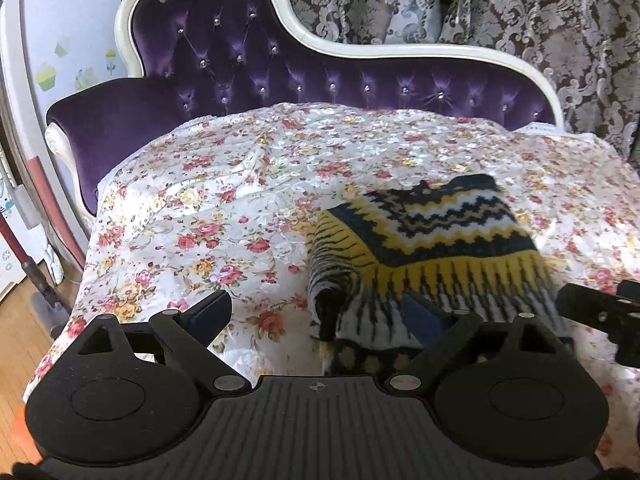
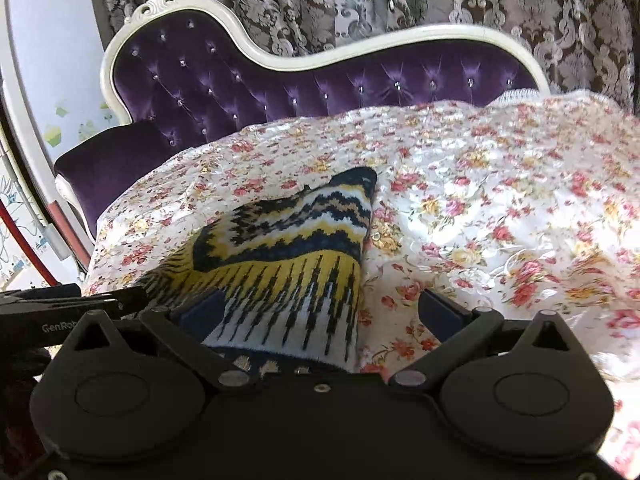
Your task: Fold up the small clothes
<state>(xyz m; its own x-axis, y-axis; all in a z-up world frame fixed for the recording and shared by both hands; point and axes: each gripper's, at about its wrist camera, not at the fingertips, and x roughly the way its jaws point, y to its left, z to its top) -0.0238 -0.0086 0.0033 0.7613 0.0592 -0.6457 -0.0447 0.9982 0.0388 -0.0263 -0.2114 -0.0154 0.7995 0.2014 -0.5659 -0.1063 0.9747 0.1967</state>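
Observation:
A small knitted garment (image 1: 432, 240) in yellow, navy and white zigzags lies bunched on a floral cover (image 1: 200, 208). My left gripper (image 1: 318, 314) stands wide open just in front of it. Its right finger (image 1: 424, 316) overlaps the garment's near left edge, and its left finger is over bare cover. In the right wrist view the same garment (image 2: 288, 248) reaches down between the fingers of my right gripper (image 2: 320, 310), which is also open. The garment lies against its left finger (image 2: 200, 314) and clear of the right one. Each gripper shows at the edge of the other's view.
The floral cover (image 2: 500, 200) drapes over a purple tufted sofa (image 1: 240, 64) with a white frame. Patterned curtains (image 1: 480, 0) hang behind it. Wooden floor (image 1: 16, 320) and a pale wall with stickers lie to the left, past the cover's edge.

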